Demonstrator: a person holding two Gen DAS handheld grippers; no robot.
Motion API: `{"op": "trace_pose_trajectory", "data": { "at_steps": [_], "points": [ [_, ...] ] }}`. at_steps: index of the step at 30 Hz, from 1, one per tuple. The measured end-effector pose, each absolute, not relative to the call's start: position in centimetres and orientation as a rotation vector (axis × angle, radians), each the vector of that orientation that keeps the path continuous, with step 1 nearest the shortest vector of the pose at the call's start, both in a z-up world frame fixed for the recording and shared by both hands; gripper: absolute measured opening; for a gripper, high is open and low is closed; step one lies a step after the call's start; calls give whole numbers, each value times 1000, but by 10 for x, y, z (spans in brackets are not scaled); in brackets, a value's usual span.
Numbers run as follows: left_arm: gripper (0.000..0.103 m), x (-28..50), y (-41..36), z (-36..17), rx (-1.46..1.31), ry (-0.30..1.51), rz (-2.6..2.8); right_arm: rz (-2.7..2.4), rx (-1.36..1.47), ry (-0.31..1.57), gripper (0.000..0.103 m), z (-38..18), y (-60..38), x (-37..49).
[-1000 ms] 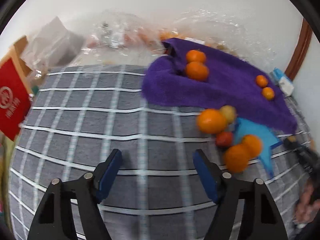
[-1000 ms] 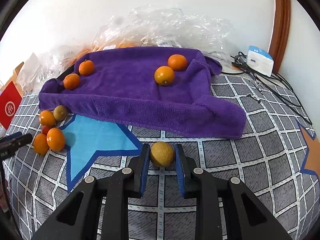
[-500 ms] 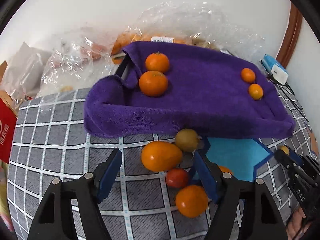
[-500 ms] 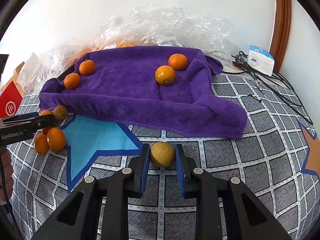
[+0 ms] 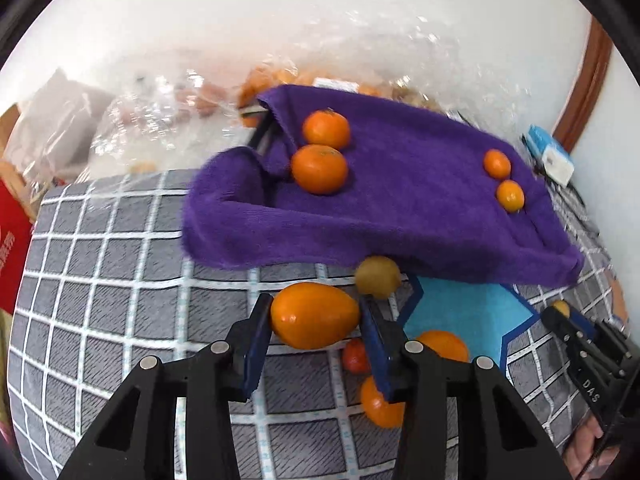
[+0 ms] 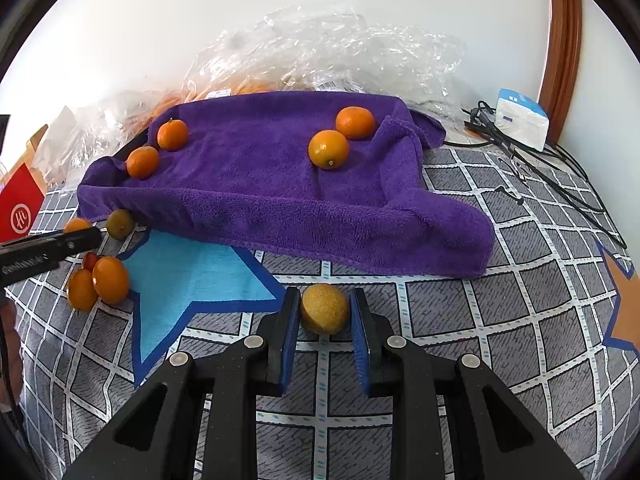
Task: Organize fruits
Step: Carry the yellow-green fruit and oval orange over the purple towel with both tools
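Fuzzy purple terry towel (image 6: 280,204) on a matt woven checked cloth (image 6: 500,320), crinkled glossy clear plastic wrap (image 6: 340,52) behind; glossy-skinned oranges (image 5: 319,168).

You have a grey cloth (image 6: 460,320) crossed by a white grid under everything, printed with a light blue star (image 6: 188,280) edged in darker blue and an orange star (image 6: 628,300) at its right edge. Your purple towel (image 6: 260,184) is plain and fuzzy, carrying four orange mandarins, such as the one with a dark navel (image 6: 328,149). The left gripper (image 5: 316,330) is black with blue fingers (image 5: 256,340) around a bright orange oval fruit (image 5: 314,315); beside it sits an olive-brown fruit (image 5: 377,277) and a small red one (image 5: 355,356). Your right gripper (image 6: 324,318), likewise black and blue, frames a dull yellow speckled fruit (image 6: 324,309). At the left stands a red box (image 6: 18,208) with a white circular logo.
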State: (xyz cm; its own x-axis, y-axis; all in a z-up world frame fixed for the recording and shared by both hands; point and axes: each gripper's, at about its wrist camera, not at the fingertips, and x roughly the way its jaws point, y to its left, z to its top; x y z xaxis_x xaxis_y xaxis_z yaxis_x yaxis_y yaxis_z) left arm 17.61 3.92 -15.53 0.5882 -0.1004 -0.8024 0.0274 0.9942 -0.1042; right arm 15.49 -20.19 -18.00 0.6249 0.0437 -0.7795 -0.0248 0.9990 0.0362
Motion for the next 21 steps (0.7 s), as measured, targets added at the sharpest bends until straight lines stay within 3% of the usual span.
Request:
{"op": "trace_pose_trajectory", "data": {
  "at_steps": [21],
  "points": [
    [41, 126, 71, -139, -291, 841, -93, 33, 83, 808, 25, -164, -216, 144]
  ]
}}
